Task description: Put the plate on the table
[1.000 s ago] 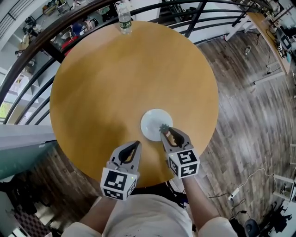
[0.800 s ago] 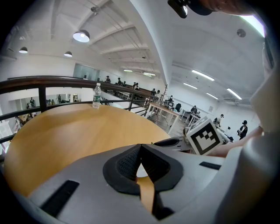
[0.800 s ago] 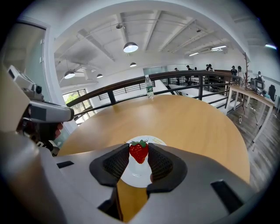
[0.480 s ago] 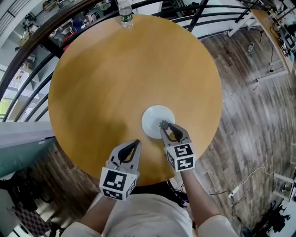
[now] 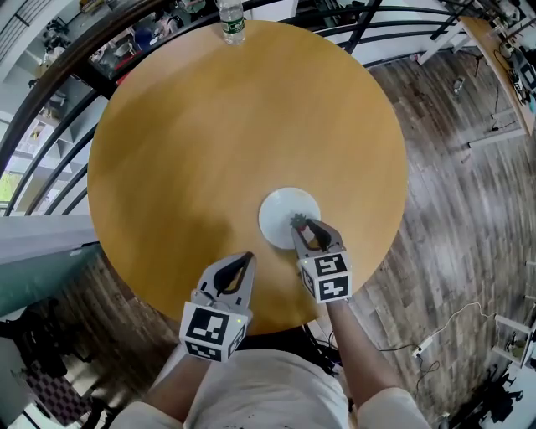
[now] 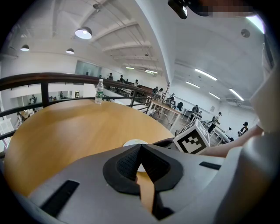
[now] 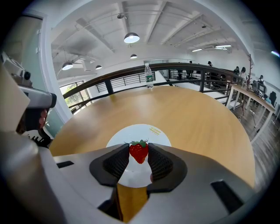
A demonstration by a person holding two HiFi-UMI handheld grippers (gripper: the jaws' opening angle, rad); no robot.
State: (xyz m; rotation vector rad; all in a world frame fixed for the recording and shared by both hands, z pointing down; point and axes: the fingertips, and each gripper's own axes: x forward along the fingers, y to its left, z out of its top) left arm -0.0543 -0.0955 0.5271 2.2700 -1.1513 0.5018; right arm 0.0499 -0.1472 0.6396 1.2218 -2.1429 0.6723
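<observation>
The plate (image 5: 283, 208) sits flat on the bench (image 5: 209, 126), close to the near edge. The right hand-held gripper (image 5: 303, 228) is over the plate's near rim, jaws well apart and clamped on a strawberry (image 7: 138, 151). It's hard to say whether the berry touches the plate. The left hand-held gripper (image 6: 140, 148) hangs by the bench's near edge, jaws together, nothing in them. A bottle (image 5: 232, 21) stands at the far edge.

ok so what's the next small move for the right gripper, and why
Probably ease the right gripper down and open it: its jaws are clamped on a strawberry right over the white plate, which already lies flat on the table. The left gripper is shut and empty.
</observation>
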